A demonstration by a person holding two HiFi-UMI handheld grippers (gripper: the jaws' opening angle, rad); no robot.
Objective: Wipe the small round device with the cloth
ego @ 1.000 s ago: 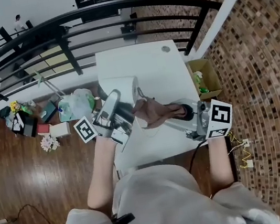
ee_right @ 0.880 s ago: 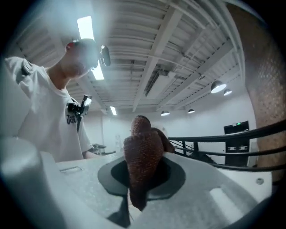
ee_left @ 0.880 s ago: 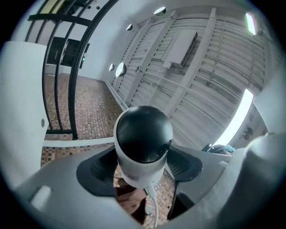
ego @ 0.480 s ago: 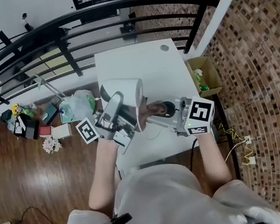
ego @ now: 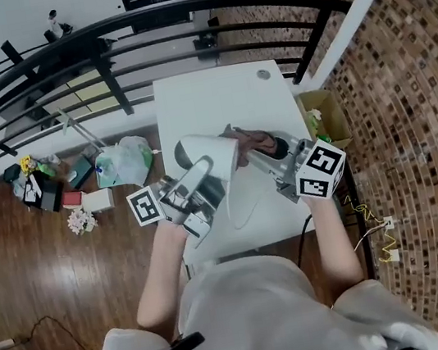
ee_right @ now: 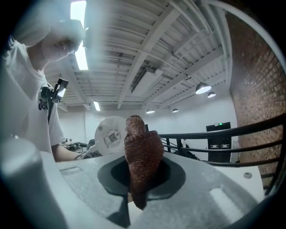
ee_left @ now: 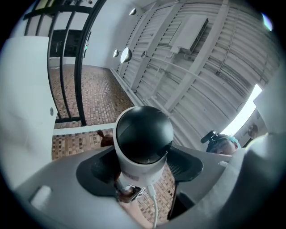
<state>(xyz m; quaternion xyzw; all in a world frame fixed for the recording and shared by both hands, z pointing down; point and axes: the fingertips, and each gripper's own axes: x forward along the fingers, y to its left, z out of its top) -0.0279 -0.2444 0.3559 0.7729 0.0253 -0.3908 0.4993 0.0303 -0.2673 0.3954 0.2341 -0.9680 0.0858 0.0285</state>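
Note:
The small round device, a white body with a black dome, is lifted over the white table. My left gripper is shut on it. In the left gripper view the device sits between the jaws, its white cable hanging down. My right gripper is shut on the brown cloth, which lies against the device's far right side. In the right gripper view the cloth stands bunched between the jaws, with the device's round white base just behind it.
A black railing runs past the table's far edge. A cardboard box stands on the floor at the right, and bags and clutter lie at the left. The device's cable trails over the near table.
The right gripper has carried the cloth up the picture, from the device's near side to its far right side. The left gripper has shifted the device slightly right and tilted it.

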